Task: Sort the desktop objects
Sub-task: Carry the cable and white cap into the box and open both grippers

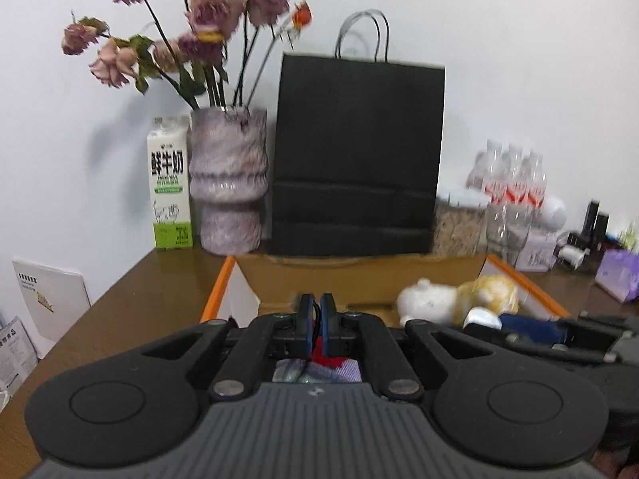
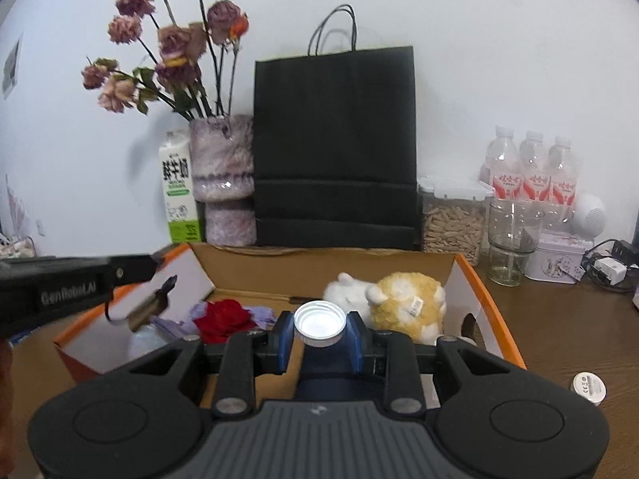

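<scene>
The dark blue bottle (image 2: 323,379) with a white cap (image 2: 319,322) stood upright between the blue pads (image 2: 284,343) of the right gripper (image 2: 319,343), which were closed against its neck; the bottle was held over the near part of the open cardboard box (image 2: 463,267). Inside the box lay a white-and-yellow plush sheep (image 2: 403,303) at the right, and at the left a red fabric flower (image 2: 223,319) on lilac wrapping (image 2: 259,314).

The left gripper (image 1: 317,319) hung above the left part of the box (image 1: 359,275), its pads (image 1: 328,323) almost together with only a thin black cord and a scrap of red showing in the gap; whether they gripped anything could not be told. From the right wrist view its body entered from the left edge, above the flower.

The box rested on a brown wooden table (image 2: 559,327). Behind it, against the wall, stood a black paper bag (image 2: 335,151), a mottled purple vase (image 2: 223,183) of dried roses (image 2: 171,48) and a milk carton (image 2: 177,191). To the right were a lidded jar of seeds (image 2: 453,219), an empty glass (image 2: 511,243), three water bottles (image 2: 533,171) and a small tin (image 2: 559,255). A small white round object (image 2: 590,387) lay on the table near the box's right wall.
</scene>
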Demonstrator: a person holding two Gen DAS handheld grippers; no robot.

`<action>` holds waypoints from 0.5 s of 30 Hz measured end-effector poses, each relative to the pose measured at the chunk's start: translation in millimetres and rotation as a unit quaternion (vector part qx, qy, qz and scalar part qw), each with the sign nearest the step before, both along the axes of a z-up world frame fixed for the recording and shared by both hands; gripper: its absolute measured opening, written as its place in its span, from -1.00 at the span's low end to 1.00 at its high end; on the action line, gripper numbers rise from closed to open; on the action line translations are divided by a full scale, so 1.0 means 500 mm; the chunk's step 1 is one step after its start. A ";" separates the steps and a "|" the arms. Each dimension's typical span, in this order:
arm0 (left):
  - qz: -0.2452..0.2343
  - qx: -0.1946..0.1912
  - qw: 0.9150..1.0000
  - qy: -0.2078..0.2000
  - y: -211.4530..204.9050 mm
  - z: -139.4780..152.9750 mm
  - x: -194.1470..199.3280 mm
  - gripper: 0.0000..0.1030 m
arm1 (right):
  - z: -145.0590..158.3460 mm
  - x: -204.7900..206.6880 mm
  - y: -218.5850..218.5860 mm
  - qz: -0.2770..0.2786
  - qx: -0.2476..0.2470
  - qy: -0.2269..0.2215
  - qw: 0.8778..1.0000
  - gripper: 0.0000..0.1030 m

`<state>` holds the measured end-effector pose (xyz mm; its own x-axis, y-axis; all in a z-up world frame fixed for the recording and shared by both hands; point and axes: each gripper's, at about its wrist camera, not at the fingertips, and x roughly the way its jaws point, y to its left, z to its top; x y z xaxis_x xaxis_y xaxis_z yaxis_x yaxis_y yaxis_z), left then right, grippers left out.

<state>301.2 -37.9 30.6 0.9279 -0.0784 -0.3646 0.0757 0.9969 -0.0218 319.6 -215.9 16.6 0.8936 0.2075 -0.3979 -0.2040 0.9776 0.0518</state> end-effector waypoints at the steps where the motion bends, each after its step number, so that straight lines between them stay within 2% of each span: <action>1: 0.002 0.005 1.000 0.002 -0.002 -0.004 0.004 -0.92 | -0.005 0.004 -0.002 -0.001 0.002 0.004 1.000 -0.48; 13: 0.006 0.021 1.000 0.007 -0.005 -0.028 0.007 -0.89 | -0.023 0.017 -0.012 -0.008 0.005 0.020 1.000 -0.45; 14: 0.011 0.023 1.000 0.003 -0.005 -0.028 0.005 -0.79 | -0.022 0.017 -0.015 -0.007 0.009 0.020 1.000 -0.29; 15: 0.016 0.024 1.000 0.000 -0.004 -0.026 0.004 -0.67 | -0.021 0.017 -0.016 -0.007 0.012 0.020 1.000 0.06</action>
<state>303.0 -39.9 17.4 0.9298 -0.0316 -0.3668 0.0446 0.9986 0.0270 328.0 -224.0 5.9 0.8798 0.2046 -0.4290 -0.1874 0.9788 0.0826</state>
